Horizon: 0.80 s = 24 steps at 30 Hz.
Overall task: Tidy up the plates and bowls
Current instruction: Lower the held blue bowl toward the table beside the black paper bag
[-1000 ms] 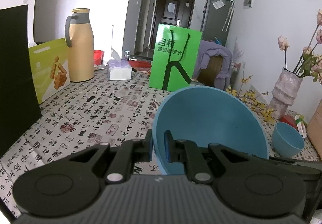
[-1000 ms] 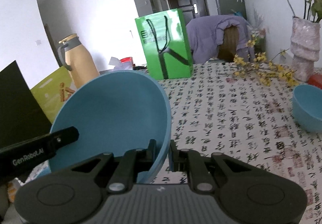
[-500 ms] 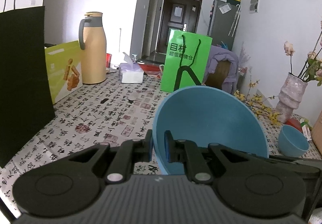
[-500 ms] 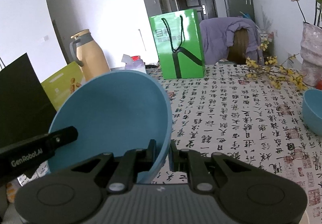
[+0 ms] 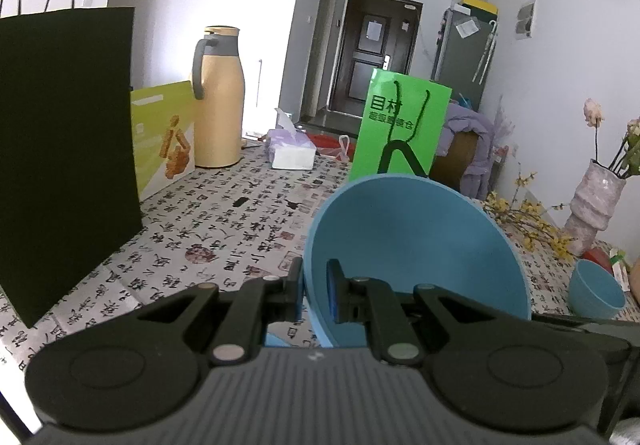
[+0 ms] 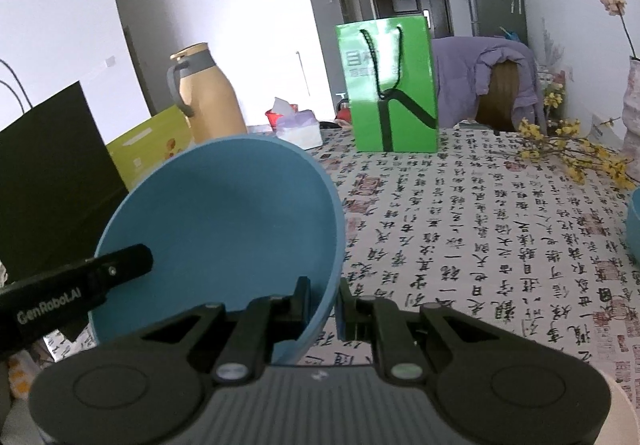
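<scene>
Bowls are not sorted yet. My left gripper [image 5: 314, 291] and right gripper [image 6: 324, 303] both pinch the rim of the big blue bowl [image 5: 412, 245], up over the table [image 6: 480, 237]. The small blue bowl [image 5: 596, 291] sits alone, far right.

"GenRobot.AI" is printed in white on the black gripper arm [image 6: 76, 287] that crosses the lower left of the right wrist view. The green paper bag [image 5: 398, 129] carries dark Chinese characters, the top line reading "目村", with a smaller line beneath too blurred to read. The cloth on the bench [image 6: 500, 241] is printed all over with black Chinese calligraphy and red seal stamps, too distorted to read.
</scene>
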Available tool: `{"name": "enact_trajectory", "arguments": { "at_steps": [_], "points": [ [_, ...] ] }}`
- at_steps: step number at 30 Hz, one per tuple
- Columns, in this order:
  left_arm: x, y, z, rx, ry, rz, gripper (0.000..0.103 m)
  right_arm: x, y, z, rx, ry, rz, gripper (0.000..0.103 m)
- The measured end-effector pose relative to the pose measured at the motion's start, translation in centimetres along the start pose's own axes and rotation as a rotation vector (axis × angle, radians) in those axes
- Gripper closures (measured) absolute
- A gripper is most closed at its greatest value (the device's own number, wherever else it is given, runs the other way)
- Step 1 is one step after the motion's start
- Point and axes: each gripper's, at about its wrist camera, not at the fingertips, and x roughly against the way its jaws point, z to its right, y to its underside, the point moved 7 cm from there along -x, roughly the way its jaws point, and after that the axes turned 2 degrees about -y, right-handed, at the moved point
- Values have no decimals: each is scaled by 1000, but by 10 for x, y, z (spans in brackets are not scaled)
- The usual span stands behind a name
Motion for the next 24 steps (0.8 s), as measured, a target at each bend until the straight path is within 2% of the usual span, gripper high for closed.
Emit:
{"name": "enact_trajectory", "arguments": {
  "at_steps": [24],
  "points": [
    [12,9,-55,53,-58,0,91,-18,16,-52,60,-60,-52,91]
  ]
}}
